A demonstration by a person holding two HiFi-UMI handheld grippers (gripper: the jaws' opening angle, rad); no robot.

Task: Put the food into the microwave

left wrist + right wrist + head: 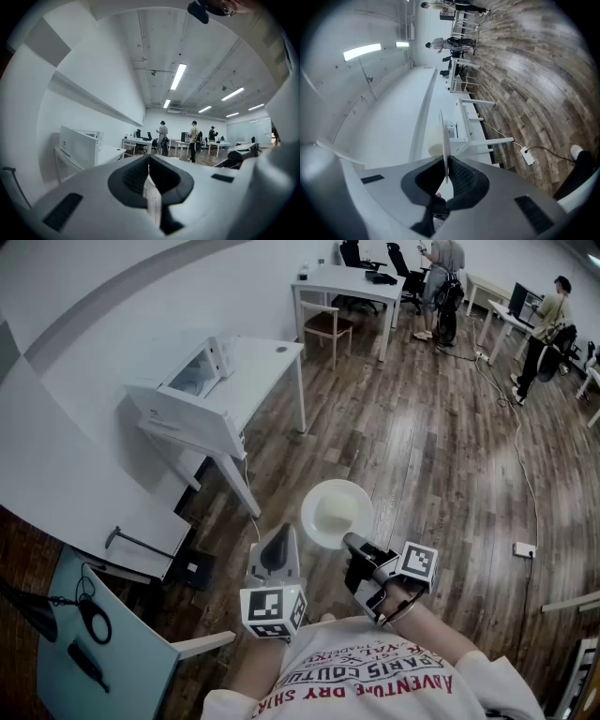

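Ahead of the right gripper (352, 543), clamped only on the plate (313, 501) rim, the food (337, 514) may slide off if the wrist rolls; the left gripper (278, 542) is closed and empty.

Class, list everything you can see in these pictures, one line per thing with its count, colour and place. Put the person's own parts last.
microwave: one, white, door open, on the table at left
table: one, white, by the left wall
plate: one, white, held in the air in front of the person
food: one portion, pale, on the plate
chair: one, brown, at the far desk
desk: one, white, far end
power strip: one, white, on the floor at right
people: at least two, far end
left gripper: one, grey, fingers together, empty
right gripper: one, dark, fingers shut on the plate's rim
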